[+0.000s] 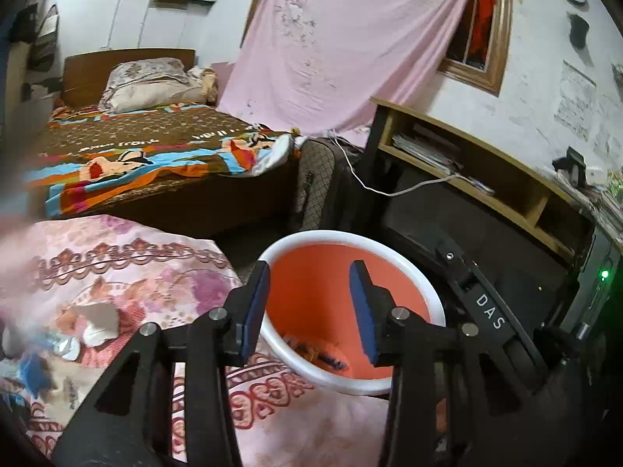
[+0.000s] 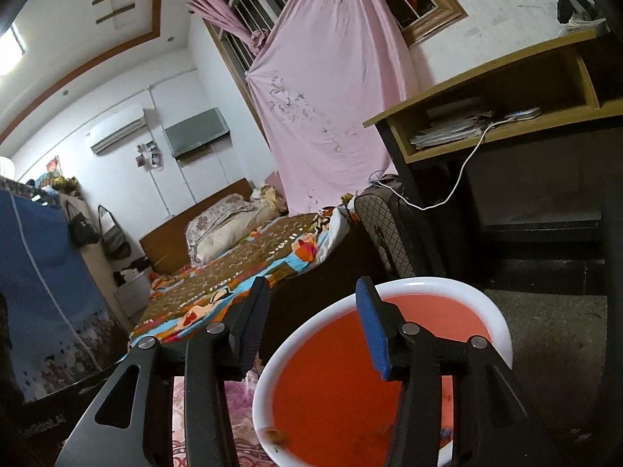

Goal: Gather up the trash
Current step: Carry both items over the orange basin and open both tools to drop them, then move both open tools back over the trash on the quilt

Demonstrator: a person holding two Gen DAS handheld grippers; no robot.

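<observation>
Both my hand-held grippers, left [image 1: 309,307] and right [image 2: 313,325], gape empty over bin [image 1: 424,272]; some trash [image 1: 327,356] inside, scraps [image 1: 97,321] left on bedspread [image 1: 163,268]

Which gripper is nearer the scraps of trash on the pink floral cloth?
Left. The left gripper, open over the orange white-rimmed bin, has the scraps of trash just to its left; the right gripper sits over the bin, scraps unseen.

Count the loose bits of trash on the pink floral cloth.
About 4, all clustered at the left of the floral cloth in the left wrist view: white paper scrap, white piece, silvery wrapper, blue piece. Blur may hide more.
</observation>
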